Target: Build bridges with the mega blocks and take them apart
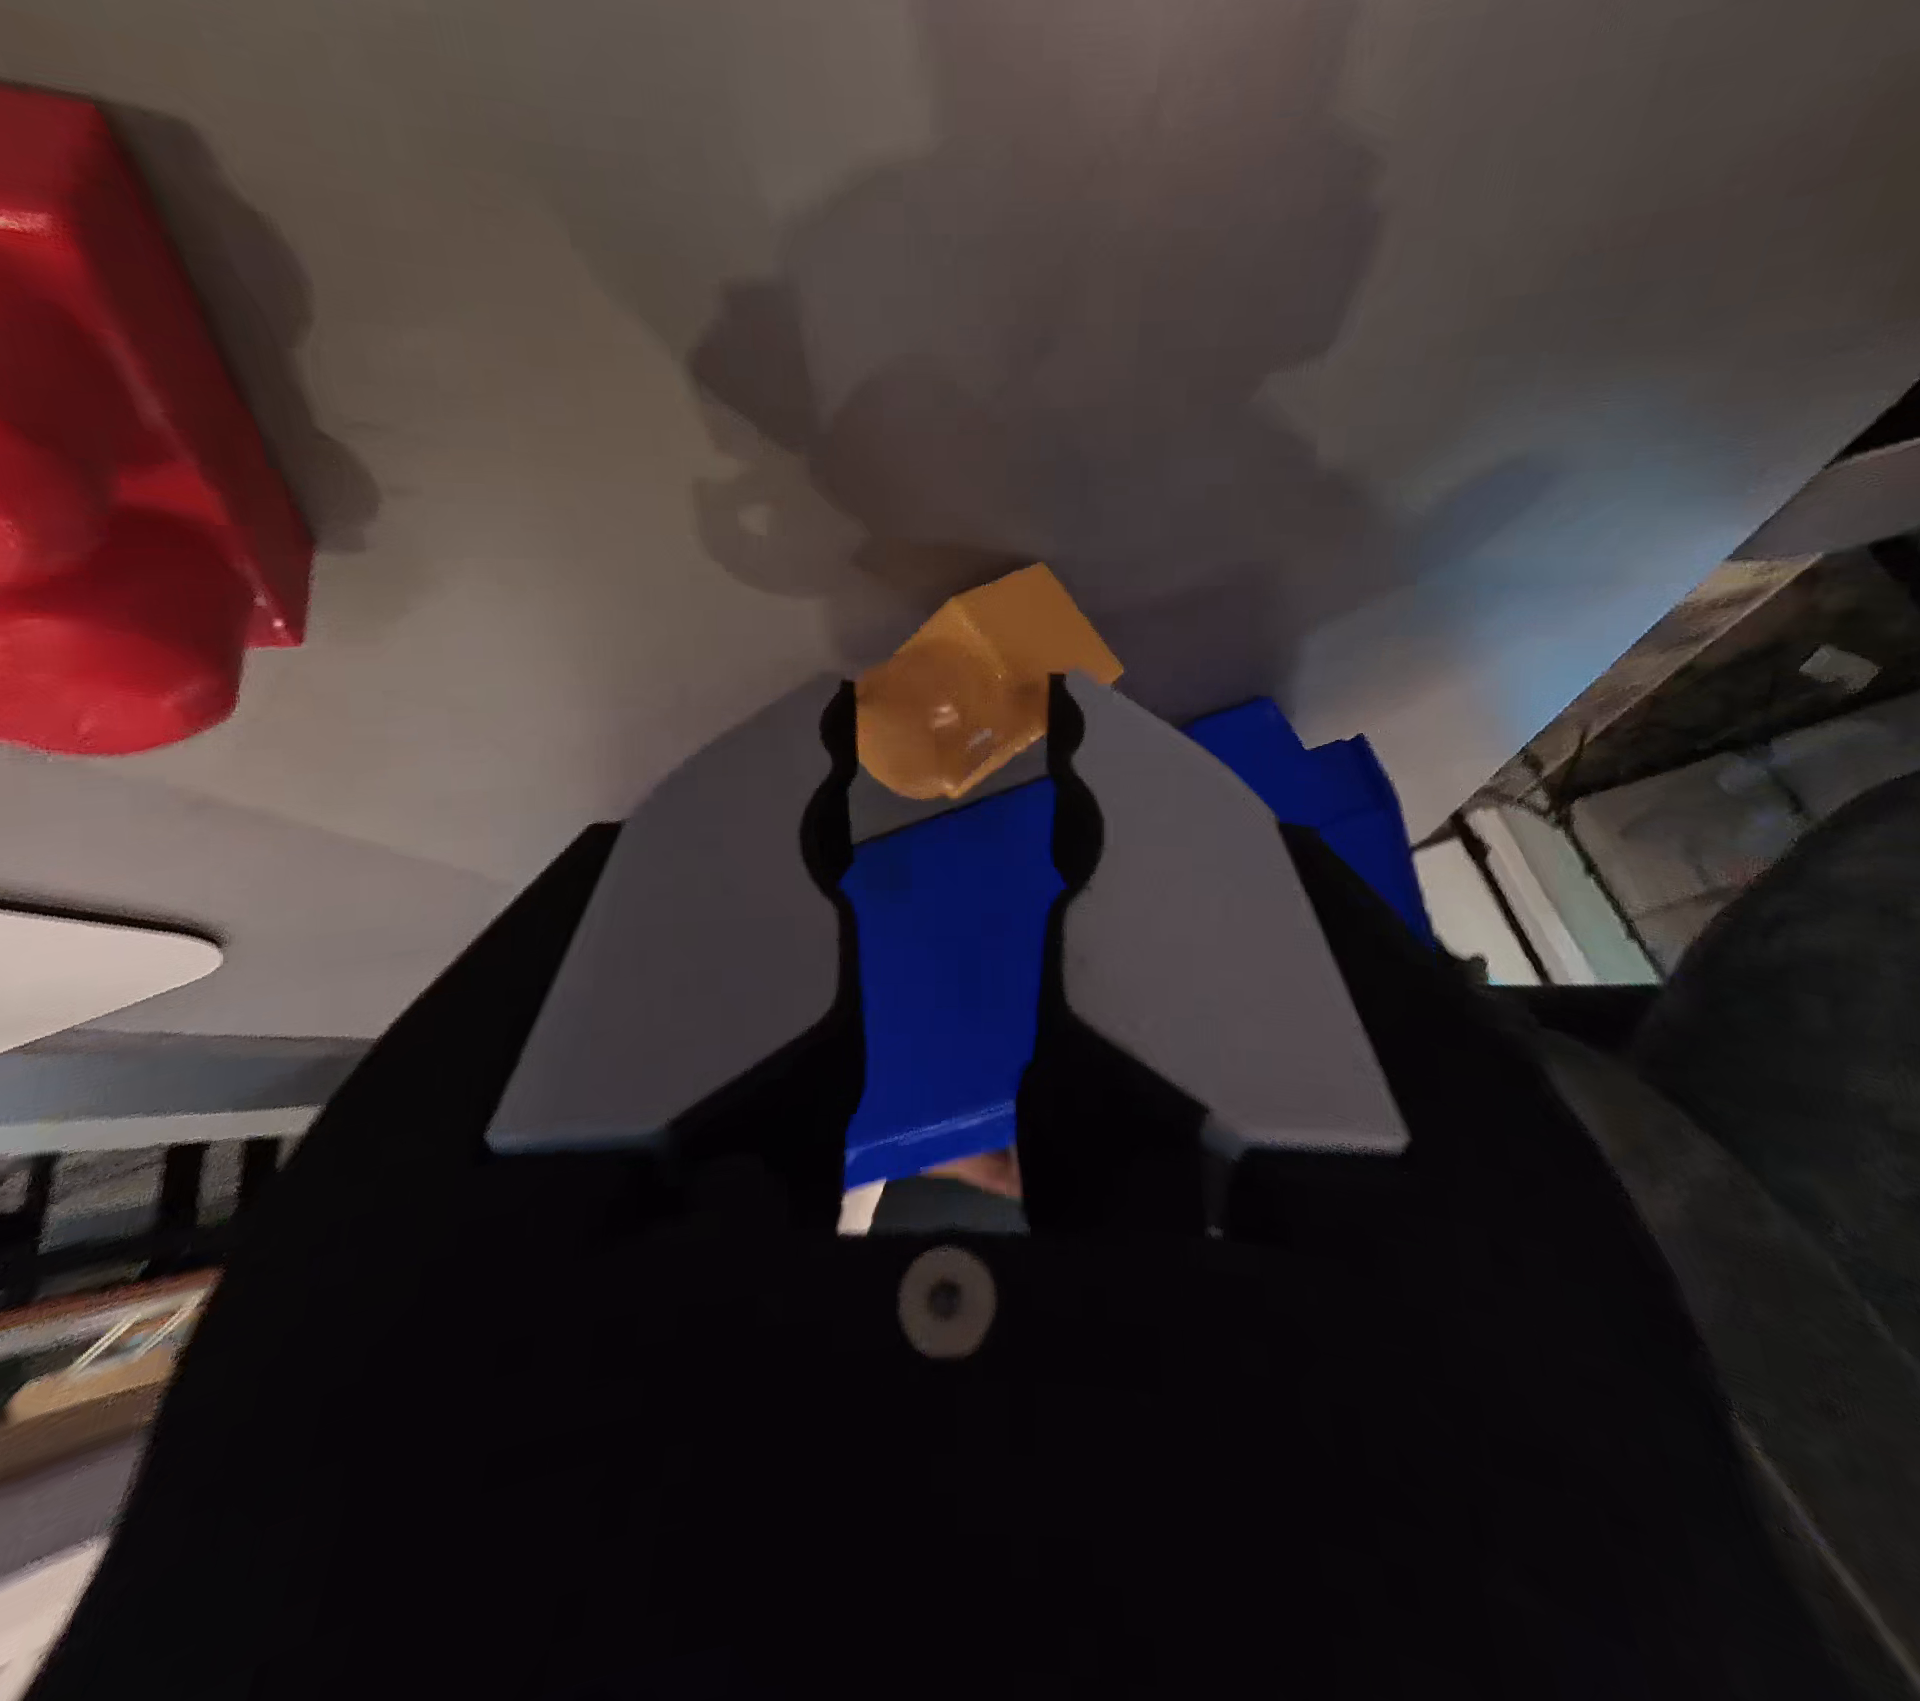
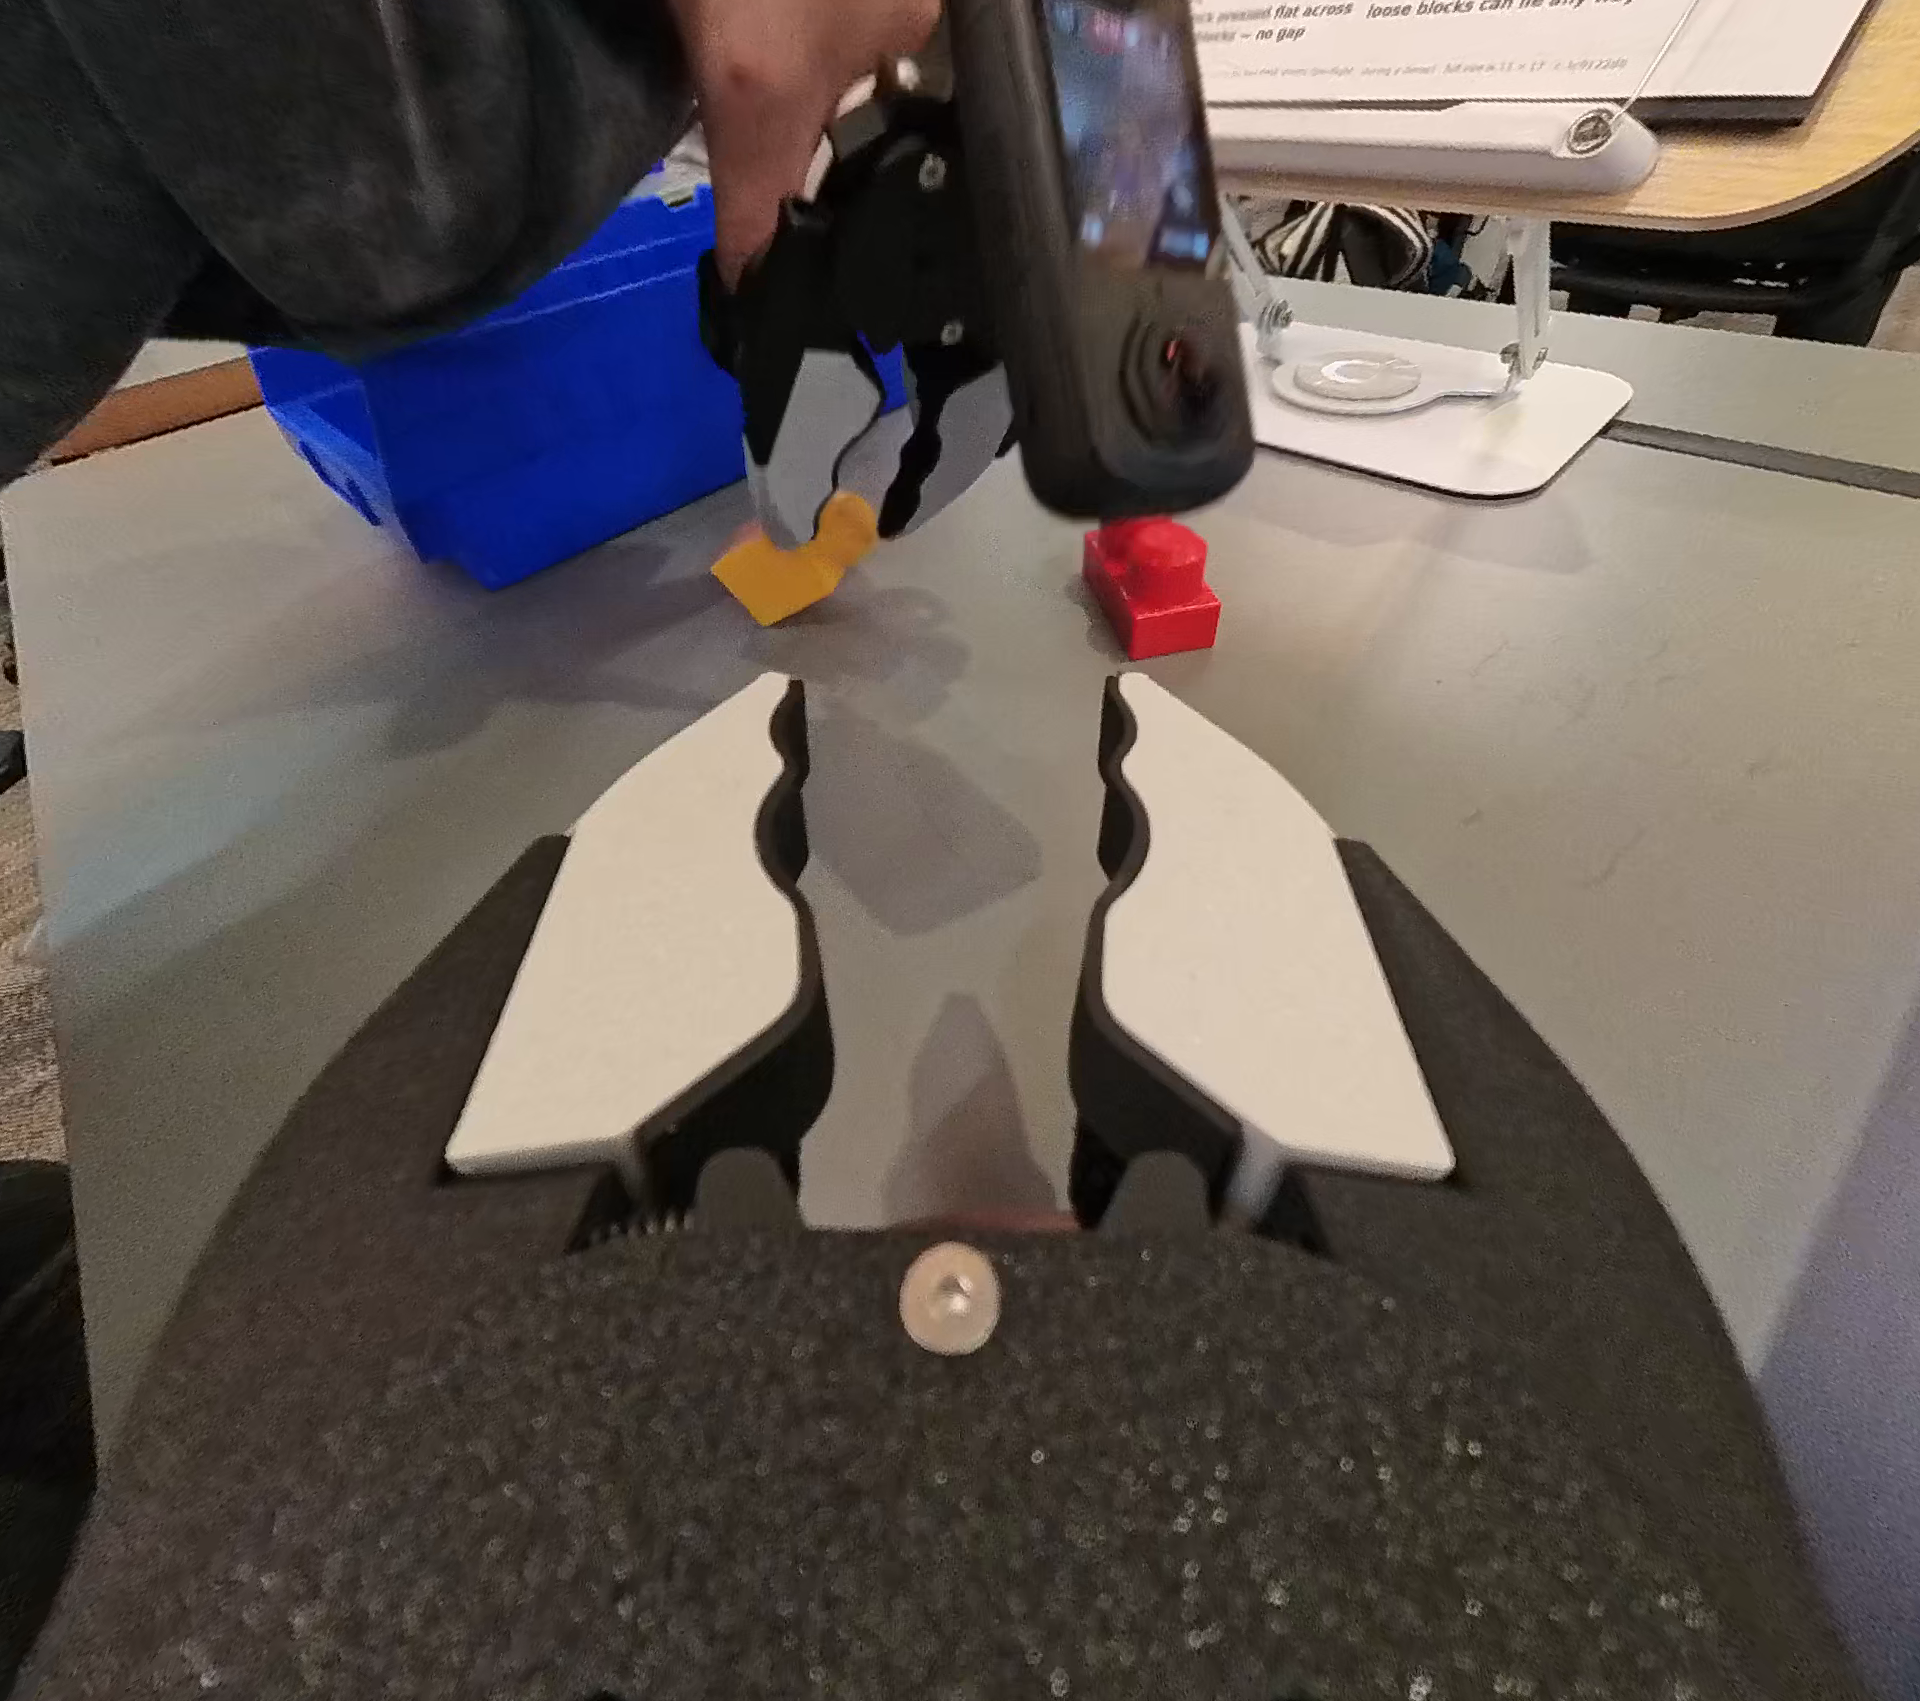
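My left gripper [image 2: 831, 524] pinches the one yellow block [image 2: 790, 568] between its fingertips, tilted, its low corner on or just above the grey table [image 2: 1455, 820], I cannot tell which; in my left wrist view the same yellow block [image 1: 971, 701] sits clamped at the tips of the gripper [image 1: 954, 721]; my right gripper [image 2: 954, 695] hangs empty, jaws spread wide; I count two blocks, the yellow and one red block [image 2: 1148, 591] standing upright on the table to its right, apart from it; one blue bin [image 2: 540, 394] sits just behind the yellow block; one white stand [image 2: 1475, 404] holding an instruction sheet rests at the far edge; bare table lies open between my right gripper and the blocks.
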Demonstrator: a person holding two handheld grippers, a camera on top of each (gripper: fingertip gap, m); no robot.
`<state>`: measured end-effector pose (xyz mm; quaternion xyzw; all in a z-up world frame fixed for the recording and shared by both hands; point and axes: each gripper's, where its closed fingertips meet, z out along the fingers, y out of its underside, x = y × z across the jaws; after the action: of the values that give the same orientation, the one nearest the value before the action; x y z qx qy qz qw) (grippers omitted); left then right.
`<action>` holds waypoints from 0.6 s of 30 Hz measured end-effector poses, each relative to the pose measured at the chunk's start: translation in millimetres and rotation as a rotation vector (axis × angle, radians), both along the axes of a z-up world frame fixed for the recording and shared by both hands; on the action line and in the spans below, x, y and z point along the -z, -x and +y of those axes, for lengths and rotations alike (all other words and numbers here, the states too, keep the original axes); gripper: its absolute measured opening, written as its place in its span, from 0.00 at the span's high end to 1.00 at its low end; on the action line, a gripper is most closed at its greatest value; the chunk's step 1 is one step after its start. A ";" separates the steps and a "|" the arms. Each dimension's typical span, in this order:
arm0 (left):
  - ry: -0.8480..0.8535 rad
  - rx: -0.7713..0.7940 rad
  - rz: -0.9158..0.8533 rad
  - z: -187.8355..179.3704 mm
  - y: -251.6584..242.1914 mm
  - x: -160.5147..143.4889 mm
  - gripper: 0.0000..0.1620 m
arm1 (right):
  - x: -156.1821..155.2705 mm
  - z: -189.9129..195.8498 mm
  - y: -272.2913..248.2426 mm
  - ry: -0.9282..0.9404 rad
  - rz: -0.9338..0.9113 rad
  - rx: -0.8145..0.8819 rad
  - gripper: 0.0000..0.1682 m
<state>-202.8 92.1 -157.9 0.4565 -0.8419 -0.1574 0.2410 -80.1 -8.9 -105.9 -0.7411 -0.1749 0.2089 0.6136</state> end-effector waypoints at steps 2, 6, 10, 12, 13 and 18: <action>0.032 -0.059 -0.088 -3.5 -7.5 -11.5 0.76 | 0.1 0.0 -0.1 0.003 0.005 -0.002 0.68; 0.033 -0.231 -0.361 3.9 -13.7 -57.0 0.72 | 0.1 0.0 -0.1 0.004 0.005 -0.003 0.68; -0.202 -0.448 -0.688 50.6 20.0 -115.4 0.70 | 0.3 0.0 0.0 0.006 0.007 -0.004 0.68; -0.324 -0.567 -0.804 68.6 59.2 -138.5 0.70 | 0.2 0.0 -0.1 0.006 0.009 -0.005 0.68; -0.370 -0.627 -0.858 73.6 79.9 -146.3 0.69 | 0.1 -0.1 -0.1 0.006 0.010 -0.005 0.68; -0.488 -0.875 -1.070 73.6 165.5 -139.8 0.68 | 1.2 -0.3 1.0 0.019 0.017 -0.014 0.68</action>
<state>-368.3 165.7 -18.1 0.8061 -0.5259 0.0146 -0.2709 -81.1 -9.2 -107.1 -0.7438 -0.1728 0.2212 0.6066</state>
